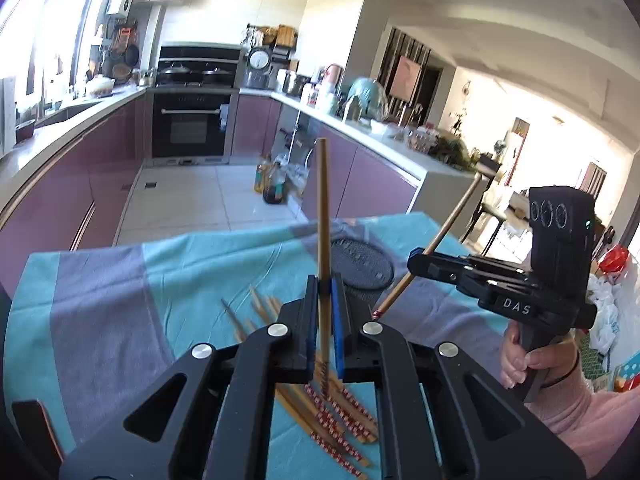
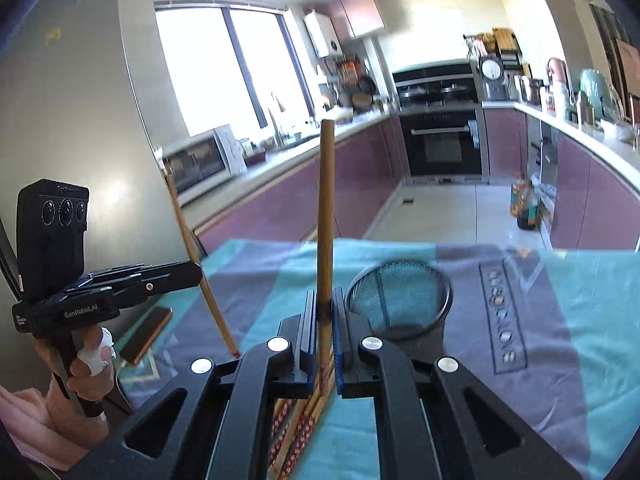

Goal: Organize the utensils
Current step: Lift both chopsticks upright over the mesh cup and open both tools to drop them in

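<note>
Your left gripper (image 1: 325, 300) – jaws clamped on one chopstick (image 1: 323, 216), tip pointing 12 o'clock. Your right gripper (image 2: 327, 308) grips second chopstick (image 2: 326, 208) likewise. Loose chopsticks (image 1: 340, 412) lie on desk (image 1: 100, 300) below jaws – mesh holder (image 2: 400, 296) at 1 o'clock, on its side.

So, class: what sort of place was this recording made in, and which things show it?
Most likely a home kitchen: a built-in oven under a stove with pans, a sink and tap by the window, and purple cabinets.

2 wrist fisheyes, close above table (image 1: 100, 280), facing kitchen, sharing mesh basket (image 2: 400, 300)
</note>
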Demonstrator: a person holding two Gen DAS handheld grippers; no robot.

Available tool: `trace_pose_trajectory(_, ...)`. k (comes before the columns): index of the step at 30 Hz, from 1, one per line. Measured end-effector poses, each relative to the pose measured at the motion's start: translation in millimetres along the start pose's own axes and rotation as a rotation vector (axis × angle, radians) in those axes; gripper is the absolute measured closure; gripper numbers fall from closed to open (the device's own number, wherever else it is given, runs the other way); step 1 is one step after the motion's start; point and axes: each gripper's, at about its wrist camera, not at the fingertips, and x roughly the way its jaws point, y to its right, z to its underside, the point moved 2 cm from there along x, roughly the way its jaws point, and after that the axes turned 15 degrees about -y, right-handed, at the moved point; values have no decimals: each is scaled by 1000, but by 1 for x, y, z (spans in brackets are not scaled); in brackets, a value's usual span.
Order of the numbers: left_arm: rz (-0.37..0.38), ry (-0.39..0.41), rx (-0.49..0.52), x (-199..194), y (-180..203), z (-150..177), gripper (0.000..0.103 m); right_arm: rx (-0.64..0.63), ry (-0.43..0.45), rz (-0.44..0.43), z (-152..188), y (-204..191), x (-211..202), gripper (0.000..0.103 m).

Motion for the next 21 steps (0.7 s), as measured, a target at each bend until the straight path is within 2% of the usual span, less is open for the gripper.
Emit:
trace_pose_trajectory(3,11,53,13,-16,13,-19,96,-19,35,-4,-14,1,-13,97)
trace_pose_trajectory(13,19,163,61,-35,59,-87,96,-62,108,101,-55,9,-33,97)
trace_pose_trajectory(17,18,138,66,-17,75,-98,96,-52,92,136,-60,21,-24,97)
trace_pose_trajectory(21,19,58,65,16,84,-97,96,-36,10,137,-56,31,1,97)
